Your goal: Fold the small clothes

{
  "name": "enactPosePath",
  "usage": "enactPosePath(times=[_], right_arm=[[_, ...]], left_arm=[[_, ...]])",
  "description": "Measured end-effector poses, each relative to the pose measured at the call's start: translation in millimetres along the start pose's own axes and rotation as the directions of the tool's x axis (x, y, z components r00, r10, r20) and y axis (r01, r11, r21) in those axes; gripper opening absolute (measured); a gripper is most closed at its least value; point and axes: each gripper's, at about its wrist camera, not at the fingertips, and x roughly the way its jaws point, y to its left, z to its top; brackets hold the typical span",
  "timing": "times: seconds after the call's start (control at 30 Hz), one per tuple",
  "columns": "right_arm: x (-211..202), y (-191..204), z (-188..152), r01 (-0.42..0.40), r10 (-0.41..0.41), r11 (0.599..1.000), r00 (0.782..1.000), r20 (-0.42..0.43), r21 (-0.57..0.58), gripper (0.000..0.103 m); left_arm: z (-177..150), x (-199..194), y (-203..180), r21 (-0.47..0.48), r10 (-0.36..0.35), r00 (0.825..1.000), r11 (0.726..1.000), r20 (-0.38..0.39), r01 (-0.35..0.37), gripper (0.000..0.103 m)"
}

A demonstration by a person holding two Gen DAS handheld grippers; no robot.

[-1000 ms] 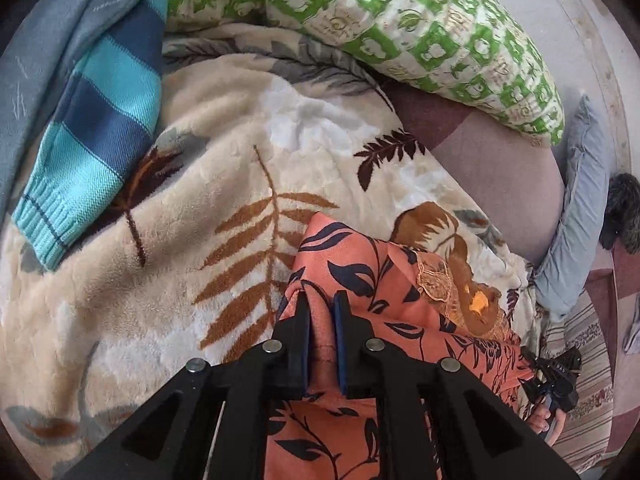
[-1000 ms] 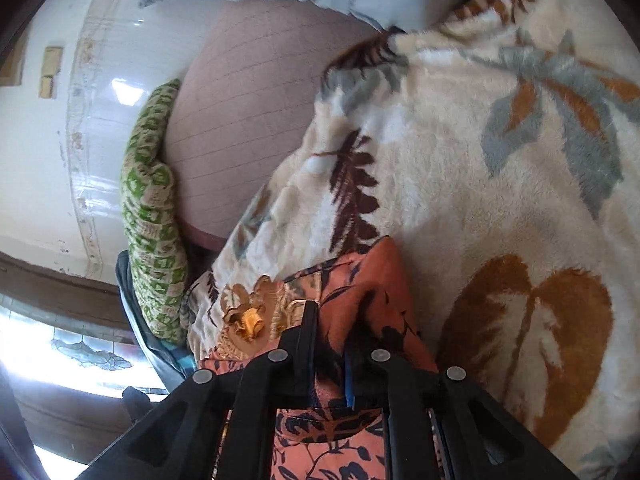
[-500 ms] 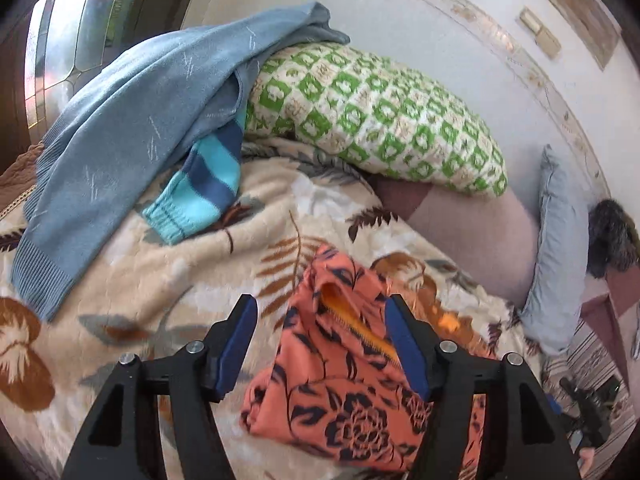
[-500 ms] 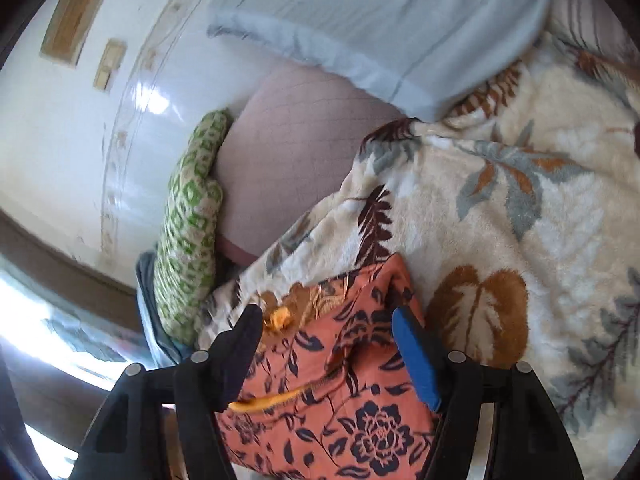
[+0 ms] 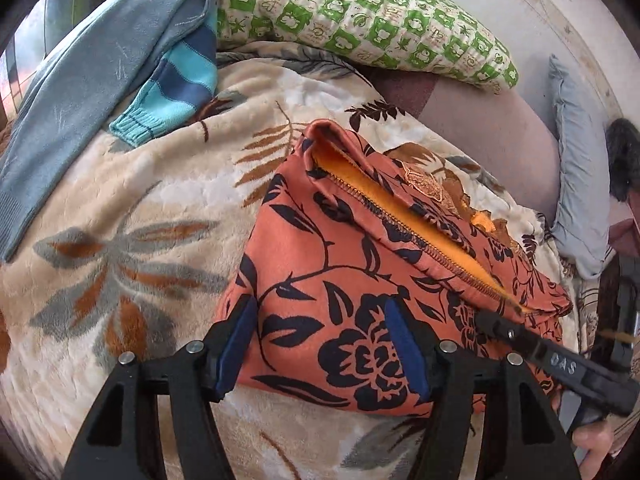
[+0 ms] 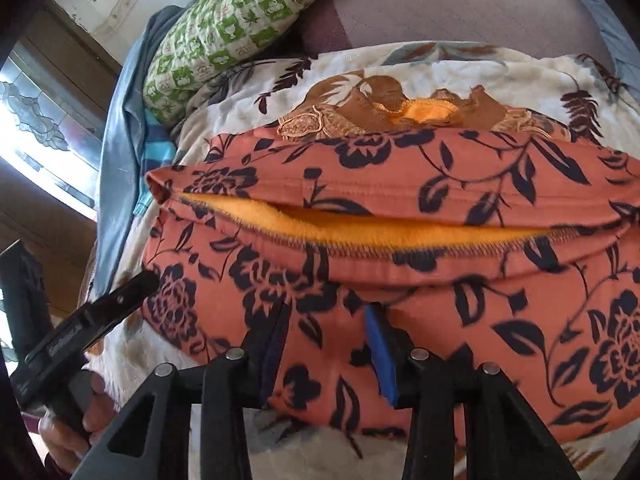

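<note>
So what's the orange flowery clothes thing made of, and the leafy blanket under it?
The orange floral garment looks like smooth woven cloth with a fuzzy yellow fleece lining showing in its opening. The leaf-print blanket looks like thick plush fleece: soft, matted pile.

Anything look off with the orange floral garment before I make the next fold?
The orange floral garment is folded, but its zipper gapes, showing yellow lining, and a brown embroidered collar bunches out past the far edge. Otherwise nothing stands out.

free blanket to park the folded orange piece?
Bare blanket lies left of the orange garment, below the striped sleeve and beside the grey sweater. Crowded toward the green pillow and around the garment.
</note>
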Motion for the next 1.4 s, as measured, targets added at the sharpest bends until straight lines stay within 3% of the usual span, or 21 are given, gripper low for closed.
enactPosePath(times=[0.13, 0.23, 0.37, 0.43, 0.57, 0.73, 0.83, 0.97, 1.07, 1.17, 1.3, 1.4], right_arm=[[32, -5, 58, 0.064, -0.067, 0.996, 0.997, 0.036, 0.068, 0.043], [38, -16, 107, 0.120, -0.133, 0.984, 0.987, 0.093, 0.129, 0.043], [7, -39, 141, 0.107, -0.168, 0.958, 0.962, 0.215, 0.267, 0.043], [-17, -48, 140, 0.076, -0.149, 0.957, 0.957, 0.250, 0.280, 0.043], [-66, -71, 117, 0.121, -0.188, 0.960, 0.947, 0.261, 0.254, 0.043], [-106, -118, 75, 0.141, -0.209, 0.945, 0.954, 0.212, 0.296, 0.043], [-102, -129, 44, 0.132, -0.180, 0.949, 0.972, 0.151, 0.285, 0.043], [-66, -138, 21, 0.204, -0.230, 0.945, 0.970, 0.075, 0.254, 0.043], [-52, -156, 33, 0.266, -0.309, 0.919, 0.944, 0.114, 0.290, 0.043], [-58, -185, 67, 0.349, -0.439, 0.858, 0.879, 0.186, 0.378, 0.042], [-73, -228, 91, 0.289, -0.451, 0.785, 0.874, 0.184, 0.548, 0.042], [-86, -212, 90, 0.232, -0.394, 0.830, 0.887, 0.240, 0.506, 0.043]], left_arm=[[11, 8, 8, -0.040, -0.046, 0.999, 0.998, -0.016, 0.045, 0.067], [16, 11, 9, -0.030, -0.021, 1.000, 0.999, 0.002, 0.021, 0.067], [20, 17, 21, -0.080, -0.032, 0.999, 0.996, -0.023, 0.030, 0.067], [20, 17, 25, -0.099, -0.031, 0.999, 0.995, -0.027, 0.028, 0.067], [17, 8, 26, -0.111, -0.027, 0.999, 0.994, -0.020, 0.024, 0.067], [9, -6, 24, -0.083, 0.010, 1.000, 0.997, -0.005, -0.010, 0.067], [9, -2, 25, -0.066, 0.032, 0.999, 0.997, -0.012, -0.033, 0.067], [9, 7, 24, -0.053, 0.073, 0.997, 0.996, -0.012, -0.073, 0.067], [7, 15, 20, -0.024, 0.099, 0.995, 0.995, -0.017, -0.099, 0.067], [7, 20, 19, -0.012, 0.111, 0.994, 0.994, -0.022, -0.111, 0.067], [12, 21, 20, -0.033, 0.097, 0.995, 0.995, -0.028, -0.098, 0.068], [16, 16, 19, -0.035, 0.102, 0.995, 0.994, -0.013, -0.102, 0.068]])
